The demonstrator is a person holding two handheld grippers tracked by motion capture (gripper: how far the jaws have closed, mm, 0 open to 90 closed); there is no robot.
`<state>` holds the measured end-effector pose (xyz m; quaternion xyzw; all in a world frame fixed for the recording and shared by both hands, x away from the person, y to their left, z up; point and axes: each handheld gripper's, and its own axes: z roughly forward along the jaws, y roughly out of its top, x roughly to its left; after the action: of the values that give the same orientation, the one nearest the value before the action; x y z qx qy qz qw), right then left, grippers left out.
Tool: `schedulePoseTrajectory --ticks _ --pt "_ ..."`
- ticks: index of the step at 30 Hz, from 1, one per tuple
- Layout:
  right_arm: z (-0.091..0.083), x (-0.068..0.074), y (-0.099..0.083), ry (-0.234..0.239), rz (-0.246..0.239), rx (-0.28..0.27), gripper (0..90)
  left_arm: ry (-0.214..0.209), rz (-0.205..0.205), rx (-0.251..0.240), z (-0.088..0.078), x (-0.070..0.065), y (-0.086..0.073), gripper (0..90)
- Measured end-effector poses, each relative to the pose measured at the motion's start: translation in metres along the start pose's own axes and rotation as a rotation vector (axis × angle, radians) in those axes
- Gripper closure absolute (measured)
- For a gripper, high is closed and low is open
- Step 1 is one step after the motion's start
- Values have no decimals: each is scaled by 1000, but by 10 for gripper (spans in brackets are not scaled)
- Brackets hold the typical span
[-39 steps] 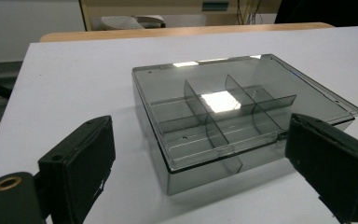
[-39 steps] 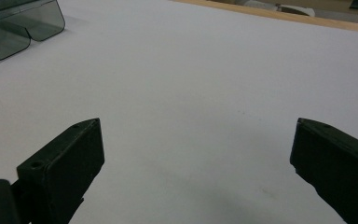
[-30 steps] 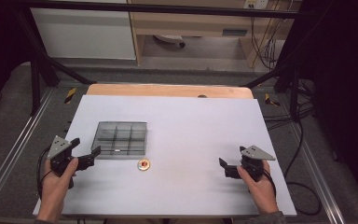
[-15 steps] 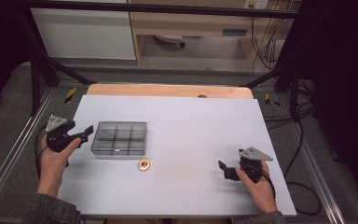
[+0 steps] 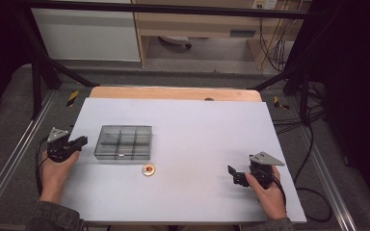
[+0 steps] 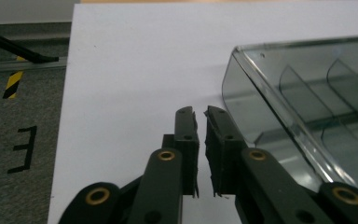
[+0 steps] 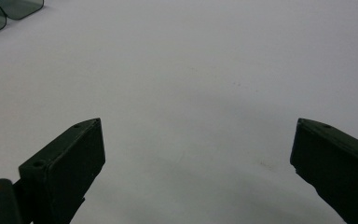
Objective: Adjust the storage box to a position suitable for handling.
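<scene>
- Now the left tongs (image 5: pixel 79 141) sit at the left edge of the tabletop (image 5: pixel 197 130), just beside the short left end of the clear box (image 5: pixel 123 142); a second ago they were lower in the high view, nearer the person, off the box's near-left corner.
- Their jaws have just been closing: a second ago they stood wide, and in the left gripper view the left tongs (image 6: pixel 200 116) are all but together, with only a thin slit between the pads and nothing in it.
- In that same view the clear box (image 6: pixel 307 116) lies just to the right of the jaw tips; whether the right jaw touches its rounded corner cannot be told.
- The right tongs (image 5: pixel 235 174) hold the same spot near the right front of the tabletop as in both earlier pictures, well apart from the box.
- In the right gripper view the right tongs (image 7: pixel 196 154) stand wide apart over bare white surface, empty, with a corner of the clear box (image 7: pixel 4 11) at the top left.
- The box and the small round token (image 5: pixel 148 169) lie where they lay before.
- Count: one clear box, divided into six compartments in two rows of three; one round gold-rimmed token with a red middle, near the box's front edge but not touching it; two tongs, one in each hand; one white tabletop.
</scene>
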<state>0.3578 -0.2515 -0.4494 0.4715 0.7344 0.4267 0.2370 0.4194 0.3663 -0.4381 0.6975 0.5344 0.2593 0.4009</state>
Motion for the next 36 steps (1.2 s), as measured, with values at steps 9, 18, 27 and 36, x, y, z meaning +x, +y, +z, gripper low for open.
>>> schedulePoseTrajectory --ticks 9,18,27,36 --pt "1 -1 -1 2 -4 3 33 -77 26 75 12 -12 -4 896" --pt "2 -1 -2 9 14 11 36 -118 37 85 23 -18 -1 900" --pt "12 7 8 46 -36 -12 44 -125 18 91 29 -18 2 900" --pt "36 10 32 23 -59 -37 81 -170 11 120 41 -37 9 900"
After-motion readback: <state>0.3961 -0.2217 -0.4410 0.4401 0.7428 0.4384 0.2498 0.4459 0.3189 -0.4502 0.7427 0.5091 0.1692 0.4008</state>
